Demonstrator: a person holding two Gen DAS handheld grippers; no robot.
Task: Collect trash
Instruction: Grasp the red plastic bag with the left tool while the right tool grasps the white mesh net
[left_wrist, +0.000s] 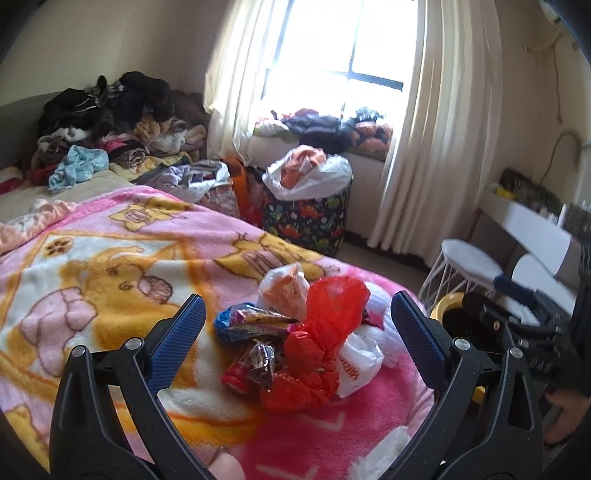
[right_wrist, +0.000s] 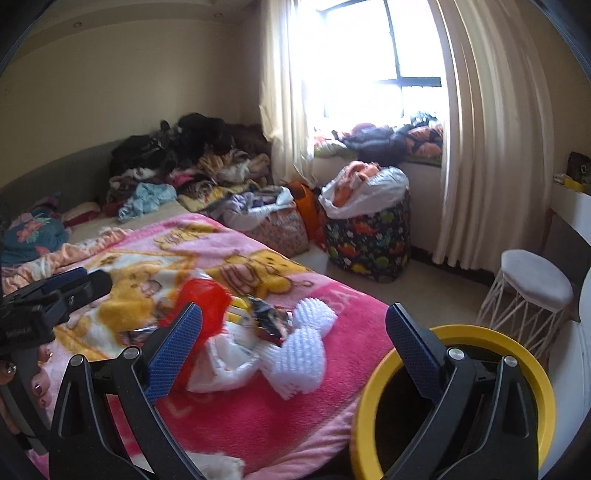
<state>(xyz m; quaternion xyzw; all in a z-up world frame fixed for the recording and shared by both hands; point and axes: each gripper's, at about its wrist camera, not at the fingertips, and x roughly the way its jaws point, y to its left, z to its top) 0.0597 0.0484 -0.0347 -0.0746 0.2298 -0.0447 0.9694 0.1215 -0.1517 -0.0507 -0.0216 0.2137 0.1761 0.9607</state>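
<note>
None of the trash (left_wrist: 295, 339) looks collected yet: bags and wrappers lie heaped on the near blanket (left_wrist: 110, 273). Both the left gripper (left_wrist: 295, 325) and right gripper (right_wrist: 295, 328) gape empty; the yellow-rimmed bin (right_wrist: 532, 373) waits right.

- We see a bright window (right_wrist: 373, 55) with cream curtains (right_wrist: 491, 129), beige walls.
- Bed (left_wrist: 110, 240) under a pink blanket, clothes heap (left_wrist: 122, 122) at its head.
- White stool (right_wrist: 532, 291) on the floor.

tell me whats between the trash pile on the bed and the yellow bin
Only the pink blanket at the bed's corner, seen in the right wrist view: it runs from the trash pile to the yellow bin, with nothing lying on that stretch.
</note>
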